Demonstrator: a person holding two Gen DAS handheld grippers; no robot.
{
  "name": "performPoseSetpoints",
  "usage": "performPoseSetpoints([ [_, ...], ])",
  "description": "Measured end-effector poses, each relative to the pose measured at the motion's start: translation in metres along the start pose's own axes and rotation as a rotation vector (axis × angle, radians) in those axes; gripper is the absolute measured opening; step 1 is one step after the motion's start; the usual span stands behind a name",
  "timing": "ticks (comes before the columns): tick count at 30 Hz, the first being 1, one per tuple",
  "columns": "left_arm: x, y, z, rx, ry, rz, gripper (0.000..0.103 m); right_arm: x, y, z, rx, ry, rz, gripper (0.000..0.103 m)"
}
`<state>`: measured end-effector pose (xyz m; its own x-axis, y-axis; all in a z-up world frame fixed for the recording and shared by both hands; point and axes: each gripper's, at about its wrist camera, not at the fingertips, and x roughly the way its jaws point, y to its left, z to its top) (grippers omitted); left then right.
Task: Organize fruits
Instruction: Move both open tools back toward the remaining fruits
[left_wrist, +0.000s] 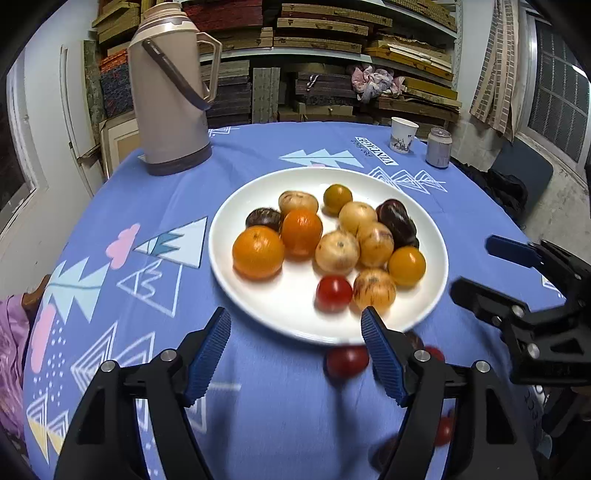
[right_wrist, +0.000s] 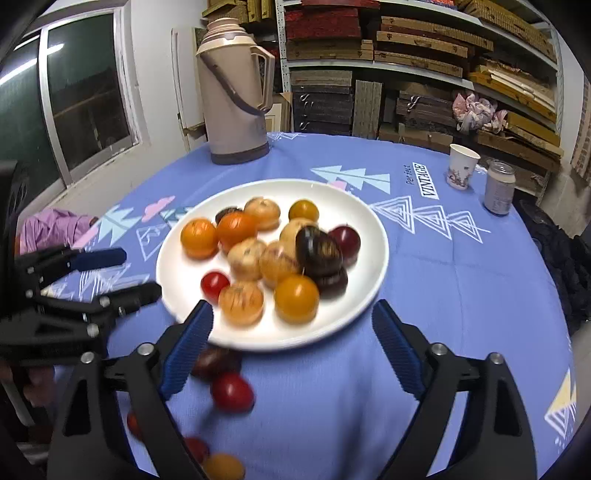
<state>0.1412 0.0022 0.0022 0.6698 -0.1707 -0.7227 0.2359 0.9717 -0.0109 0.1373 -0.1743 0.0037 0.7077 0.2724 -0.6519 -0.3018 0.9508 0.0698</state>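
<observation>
White plate (left_wrist: 236, 206): rim near both grippers.
Left gripper (left_wrist: 295, 334): jaws apart, empty.
Right gripper (right_wrist: 291, 325): jaws apart, empty.
Blue tablecloth (right_wrist: 461, 277): bare right of plate.

Dim indoor light; strong fisheye bending and dark corners; fruit nearest the cameras is motion-blurred, soft shadows beneath.

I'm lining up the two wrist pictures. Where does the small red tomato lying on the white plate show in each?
Left wrist: small red tomato at the white plate's near edge, centre.
Right wrist: same tomato on the plate's near-left.
Shared landmark: tall beige thermos flask behind the plate.
</observation>
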Motion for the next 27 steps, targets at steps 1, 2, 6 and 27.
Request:
performPoseSetpoints([
  [1,-0.004,0.002,-0.005,-0.004,0.001,0.001,0.075,-0.004,0.001,-0.004,-0.005,-0.002,-0.001,0.089],
  [2,-0.006,0.003,-0.008,-0.009,0.003,0.002,0.076,-0.010,0.003,-0.011,-0.016,-0.002,0.006,0.089],
  [6,-0.012,0.009,-0.023,-0.027,0.013,0.014,0.081,-0.027,0.008,-0.041,-0.045,0.011,0.038,0.089],
  [27,-0.015,0.005,-0.064,-0.033,0.112,-0.042,0.082,-0.012,0.032,-0.102,-0.169,0.159,0.104,0.049],
])
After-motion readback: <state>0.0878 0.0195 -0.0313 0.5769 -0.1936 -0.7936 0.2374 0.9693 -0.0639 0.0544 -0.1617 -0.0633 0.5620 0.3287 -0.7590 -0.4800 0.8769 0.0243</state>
